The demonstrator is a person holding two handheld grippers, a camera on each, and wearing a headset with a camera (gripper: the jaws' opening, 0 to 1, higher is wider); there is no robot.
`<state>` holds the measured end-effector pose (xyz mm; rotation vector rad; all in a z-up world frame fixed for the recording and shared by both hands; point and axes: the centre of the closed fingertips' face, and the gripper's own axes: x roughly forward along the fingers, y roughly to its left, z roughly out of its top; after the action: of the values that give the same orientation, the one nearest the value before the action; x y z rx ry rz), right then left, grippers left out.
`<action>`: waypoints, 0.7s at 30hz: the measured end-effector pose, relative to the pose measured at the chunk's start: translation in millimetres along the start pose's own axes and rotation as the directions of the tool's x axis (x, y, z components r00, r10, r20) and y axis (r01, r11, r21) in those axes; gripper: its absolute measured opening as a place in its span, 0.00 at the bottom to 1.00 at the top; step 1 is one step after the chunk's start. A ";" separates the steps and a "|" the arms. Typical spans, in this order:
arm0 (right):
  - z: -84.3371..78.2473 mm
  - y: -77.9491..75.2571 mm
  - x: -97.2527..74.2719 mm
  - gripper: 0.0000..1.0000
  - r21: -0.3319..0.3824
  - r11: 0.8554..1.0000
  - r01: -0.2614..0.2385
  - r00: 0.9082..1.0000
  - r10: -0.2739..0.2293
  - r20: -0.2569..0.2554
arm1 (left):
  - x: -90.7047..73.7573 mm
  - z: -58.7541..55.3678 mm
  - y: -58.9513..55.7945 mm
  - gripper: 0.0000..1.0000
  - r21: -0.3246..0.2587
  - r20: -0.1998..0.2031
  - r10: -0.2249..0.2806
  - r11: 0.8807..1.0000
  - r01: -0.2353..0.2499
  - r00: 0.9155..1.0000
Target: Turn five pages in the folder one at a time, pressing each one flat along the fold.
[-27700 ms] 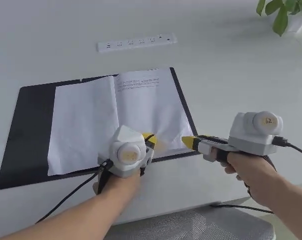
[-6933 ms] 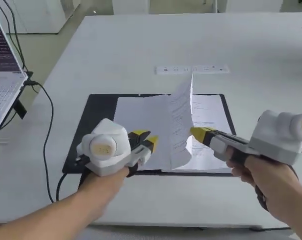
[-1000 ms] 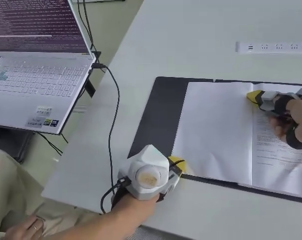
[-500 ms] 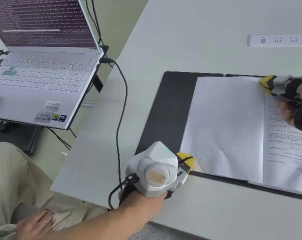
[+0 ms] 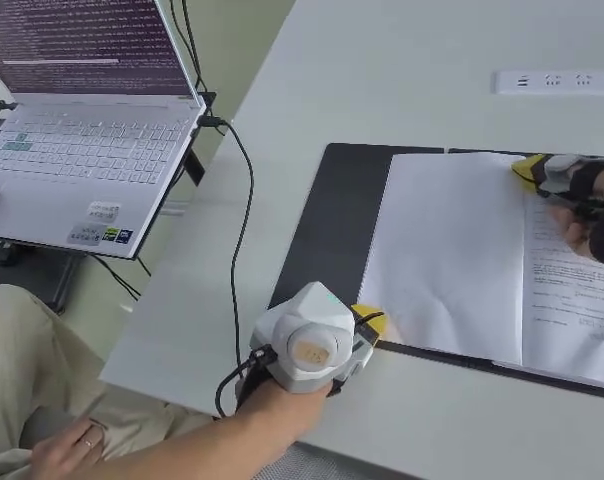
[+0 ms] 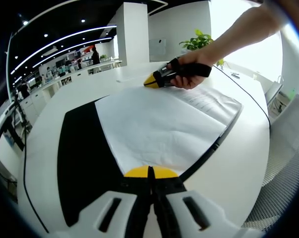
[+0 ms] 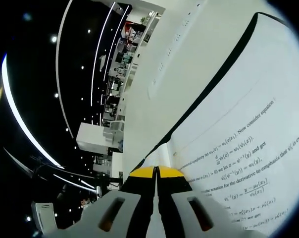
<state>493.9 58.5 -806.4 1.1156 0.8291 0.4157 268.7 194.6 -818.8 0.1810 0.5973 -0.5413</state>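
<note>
Resting at the lower centre of the head view, the left hand-held gripper (image 5: pixel 368 322) has its jaws drawn together with nothing between them, tips on the near left corner of the blank page (image 5: pixel 447 250). That page lies flat in the open black folder (image 5: pixel 327 225), which sits on the white counter (image 5: pixel 402 70) at centre right. At the right edge, the right hand-held gripper (image 5: pixel 525 170), jaws likewise closed and empty, touches the fold near the folder's top edge, beside the printed page (image 5: pixel 572 290). A laptop (image 5: pixel 82 100) sits upper left, a power strip (image 5: pixel 557 80) upper right. The left gripper view shows an open-plan office with ceiling light strips and a plant (image 6: pixel 199 40). Some seven seconds earlier this page stood upright; a second ago the left hand-held gripper held the same corner
</note>
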 end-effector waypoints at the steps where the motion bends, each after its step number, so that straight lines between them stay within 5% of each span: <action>1: -4.5 0.5 -2.5 0.00 -0.003 1.000 -0.005 1.000 0.005 -0.019 | -0.1 0.1 0.0 0.00 0.000 0.000 0.000 1.000 0.000 1.000; 21: -51.5 -3.5 -40.8 0.00 0.004 0.998 -0.057 0.990 0.057 -0.129 | -1.6 1.0 -1.2 0.00 0.008 0.001 0.000 1.000 0.000 1.000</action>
<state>428.3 61.6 -804.2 1.1238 0.9122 0.5401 267.4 194.0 -817.1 0.1878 0.5943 -0.5441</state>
